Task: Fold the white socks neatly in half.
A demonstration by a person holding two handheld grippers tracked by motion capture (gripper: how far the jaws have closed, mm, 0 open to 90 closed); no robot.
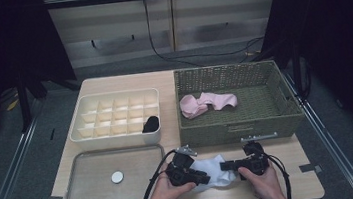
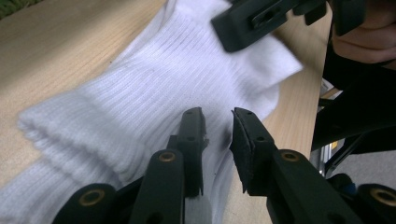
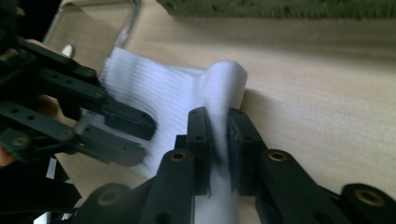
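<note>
Right gripper [image 3: 217, 126] pinches white sock's [image 3: 154, 93] raised fold between its jaws.

Table evenly lit, surroundings dark; gripper views slightly blurred.

A light wooden table [image 1: 112, 84] is set on a grey floor [image 1: 40, 115], which is flanked by metal rails [image 1: 7, 174] on both sides. Behind it, a pale panelled wall [image 1: 116, 31] is crossed by black cables [image 1: 199, 54]. Dark curtains [image 1: 2, 44], possibly fabric, are hung at both edges. The scene is lit dimly from above.
</note>
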